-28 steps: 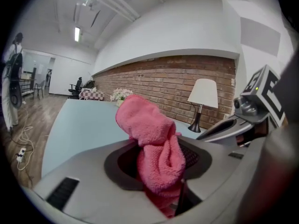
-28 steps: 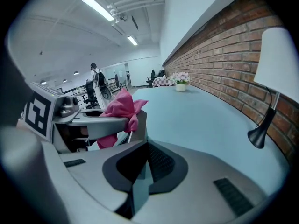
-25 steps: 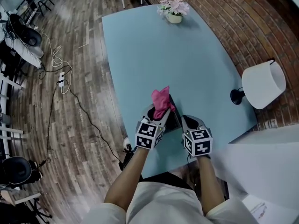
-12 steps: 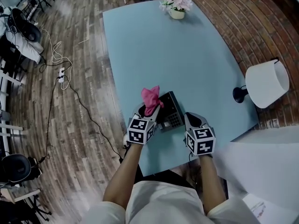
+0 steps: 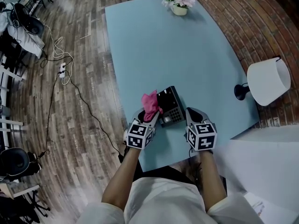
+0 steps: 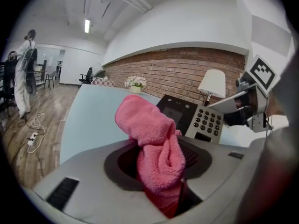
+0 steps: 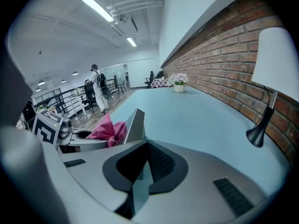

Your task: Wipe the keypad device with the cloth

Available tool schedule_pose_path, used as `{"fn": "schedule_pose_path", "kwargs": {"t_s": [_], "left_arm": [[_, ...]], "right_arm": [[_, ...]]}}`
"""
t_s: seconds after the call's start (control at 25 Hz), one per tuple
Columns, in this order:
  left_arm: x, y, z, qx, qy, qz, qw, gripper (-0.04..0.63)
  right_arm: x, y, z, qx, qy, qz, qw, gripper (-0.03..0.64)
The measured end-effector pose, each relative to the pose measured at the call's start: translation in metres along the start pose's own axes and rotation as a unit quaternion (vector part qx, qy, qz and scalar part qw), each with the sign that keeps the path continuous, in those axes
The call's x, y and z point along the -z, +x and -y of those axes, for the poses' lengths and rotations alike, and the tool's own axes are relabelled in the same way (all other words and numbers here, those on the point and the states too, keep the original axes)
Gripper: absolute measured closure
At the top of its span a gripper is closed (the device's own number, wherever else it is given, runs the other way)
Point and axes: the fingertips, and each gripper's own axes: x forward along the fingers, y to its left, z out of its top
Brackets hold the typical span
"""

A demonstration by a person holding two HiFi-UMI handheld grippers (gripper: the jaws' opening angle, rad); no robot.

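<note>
The keypad device point(image 5: 171, 107) sits on the blue table point(image 5: 187, 55), between the two grippers. The right gripper point(image 5: 189, 112) pinches its right edge. The left gripper point(image 5: 150, 115) squeezes the pink cloth point(image 5: 150, 103), right by the device's left side.

Blue table point(image 5: 187, 55) (white lamp point(image 5: 266, 83) on it) between wood floor point(image 5: 79, 139) and brick wall point(image 5: 247, 13).

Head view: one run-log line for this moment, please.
left hand-held gripper: shut on pink cloth | right hand-held gripper: shut on keypad device | pink cloth: at device's left edge
</note>
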Motion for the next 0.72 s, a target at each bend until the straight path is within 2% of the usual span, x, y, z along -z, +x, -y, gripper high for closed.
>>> {"fn": "schedule_pose_path", "kwargs": {"t_s": [0.36, 0.56, 0.72], "left_arm": [[0.022, -0.018, 0.028, 0.007, 0.003, -0.017, 0.9998, 0.388], [0.025, -0.022, 0.042, 0.016, -0.032, -0.015, 0.9992, 0.388], [0.017, -0.024, 0.064, 0.051, -0.051, 0.008, 0.9974, 0.388]], "right_arm": [[0.001, 0.000, -0.001, -0.002, 0.010, 0.004, 1.000, 0.595], [0.001, 0.001, -0.001, -0.004, 0.007, 0.006, 1.000, 0.595], [0.001, 0.000, -0.001, -0.006, 0.006, 0.007, 1.000, 0.595]]}}
